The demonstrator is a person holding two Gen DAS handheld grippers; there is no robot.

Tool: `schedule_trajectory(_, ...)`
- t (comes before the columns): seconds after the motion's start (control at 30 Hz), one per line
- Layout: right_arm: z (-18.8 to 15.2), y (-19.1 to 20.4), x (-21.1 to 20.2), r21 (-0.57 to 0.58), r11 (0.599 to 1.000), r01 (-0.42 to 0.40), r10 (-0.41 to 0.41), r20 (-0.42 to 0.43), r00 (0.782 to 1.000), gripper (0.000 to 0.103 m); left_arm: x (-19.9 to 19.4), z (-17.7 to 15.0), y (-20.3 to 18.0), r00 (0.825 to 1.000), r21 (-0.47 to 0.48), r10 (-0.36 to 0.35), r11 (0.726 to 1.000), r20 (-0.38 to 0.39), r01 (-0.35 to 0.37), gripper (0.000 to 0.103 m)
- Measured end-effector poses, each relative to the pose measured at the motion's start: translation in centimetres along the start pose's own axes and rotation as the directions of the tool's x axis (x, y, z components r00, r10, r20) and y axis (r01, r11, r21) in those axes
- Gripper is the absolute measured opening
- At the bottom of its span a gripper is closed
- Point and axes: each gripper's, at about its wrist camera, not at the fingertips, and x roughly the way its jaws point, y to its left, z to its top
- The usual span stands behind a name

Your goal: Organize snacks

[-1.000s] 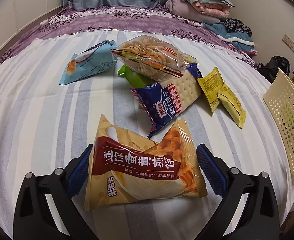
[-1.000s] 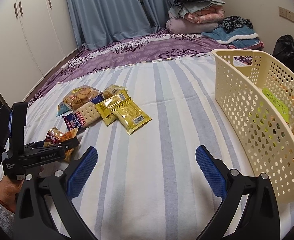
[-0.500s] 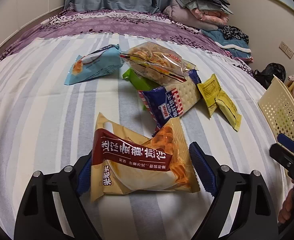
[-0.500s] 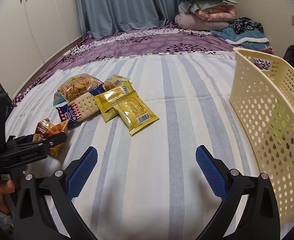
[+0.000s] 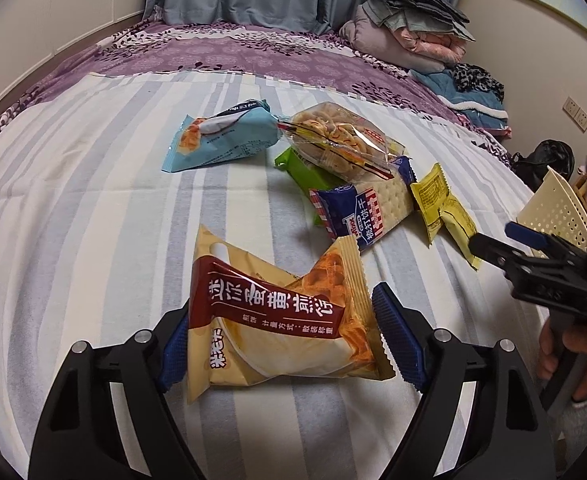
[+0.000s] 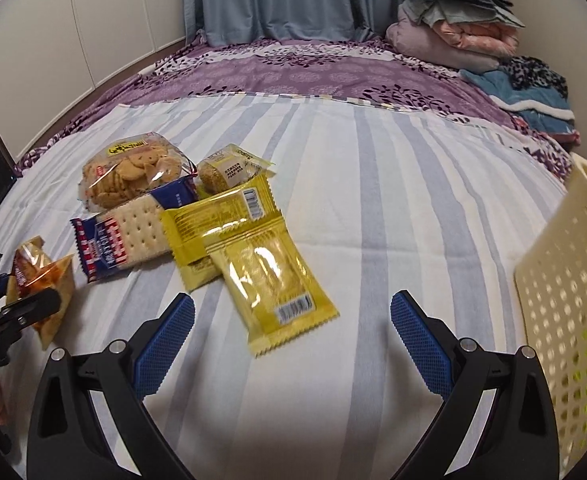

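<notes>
Crinkly snack bag (image 5: 277, 320) (glossy) apparently pinched by left gripper (image 5: 289, 344).

Open bedsheet ahead, basket to the right

Bare striped sheet (image 6: 373, 208) lies between the yellow packets (image 6: 269, 276) and the cream basket (image 6: 565, 300).

Snack packets (image 6: 197, 216) clustered on the bed (image 6: 373, 200) — basket (image 6: 565, 304) at right, folded bedding (image 6: 453, 36) behind

Striped bed sheet (image 6: 373, 208) under loose snack packets (image 6: 265, 276) and a cream basket (image 6: 565, 320).
</notes>
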Motion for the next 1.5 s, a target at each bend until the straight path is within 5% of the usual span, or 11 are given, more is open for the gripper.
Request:
schedule_trajectory(0.37, 1.1, 0.8, 2.2, -0.080, 0.997, -0.006, 0.004, -0.022, 1.000, 0.095, -0.9, 0.2, 0.2, 1.000, -0.001, 0.014, 1.000, 0.013, -0.014, 0.082)
schedule_trajectory(0.53, 1.0, 0.7, 2.4, -0.078, 0.997, -0.026, 0.024, -0.029, 0.999, 0.064, -1.0, 0.4, -0.2, 1.000, 0.010, 0.004, 1.000, 0.015, -0.005, 0.082)
schedule_trajectory(0.7, 0.6, 0.3, 1.8, -0.072, 0.997, -0.026, 0.025, -0.022, 0.999, 0.048, -1.3, 0.4, -0.6, 1.000, 0.024, -0.003, 1.000, 0.018, 0.003, 0.082)
schedule_trajectory(1.5, -1.2, -2.0, -6.8, 0.057, 0.996, -0.066, 0.056, 0.153, 0.987, 0.047, -4.2, 0.5, -2.9, 0.998, 0.079, -0.013, 0.997, 0.066, 0.007, 0.083)
